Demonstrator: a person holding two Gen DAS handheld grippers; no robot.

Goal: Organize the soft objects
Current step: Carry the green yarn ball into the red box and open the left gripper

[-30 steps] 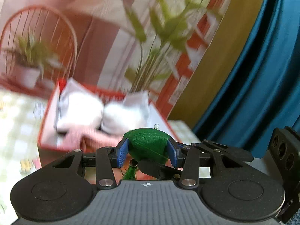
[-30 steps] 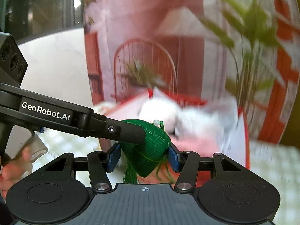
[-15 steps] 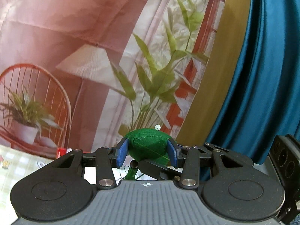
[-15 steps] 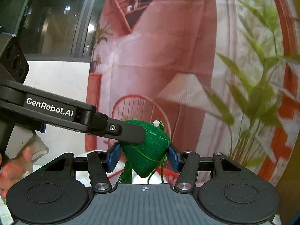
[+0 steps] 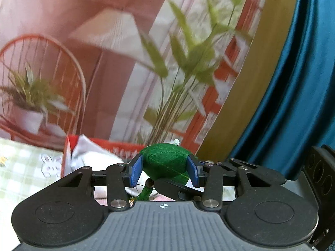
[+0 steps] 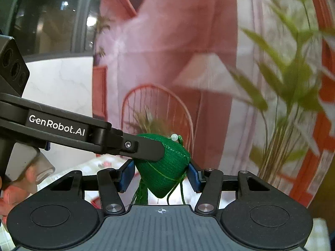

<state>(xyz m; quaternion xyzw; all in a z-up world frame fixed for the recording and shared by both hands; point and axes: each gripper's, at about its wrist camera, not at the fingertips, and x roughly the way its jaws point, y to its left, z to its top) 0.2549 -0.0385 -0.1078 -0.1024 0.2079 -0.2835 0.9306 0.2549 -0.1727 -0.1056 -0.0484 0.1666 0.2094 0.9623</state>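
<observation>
left gripper (image 5: 165, 172): blue pads clamped on both sides of the pouch (image 5: 165, 163)
right gripper (image 6: 160, 173): pads pressed on the same pouch (image 6: 165, 171), left finger (image 6: 144, 149) across its upper left
pouch: green knit, white bead on top, tassel hanging below, held in the air between both grippers
box (image 5: 68, 148): red, on the checked cloth (image 5: 27, 167) behind the pouch, white soft things (image 5: 92, 156) inside
backdrop (image 5: 117, 58): printed chair, lamp, plants, blurred

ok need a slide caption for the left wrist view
Both claws grip one green knitted pouch, left claw pinching its sides, ahead of a red box holding white soft items.
</observation>
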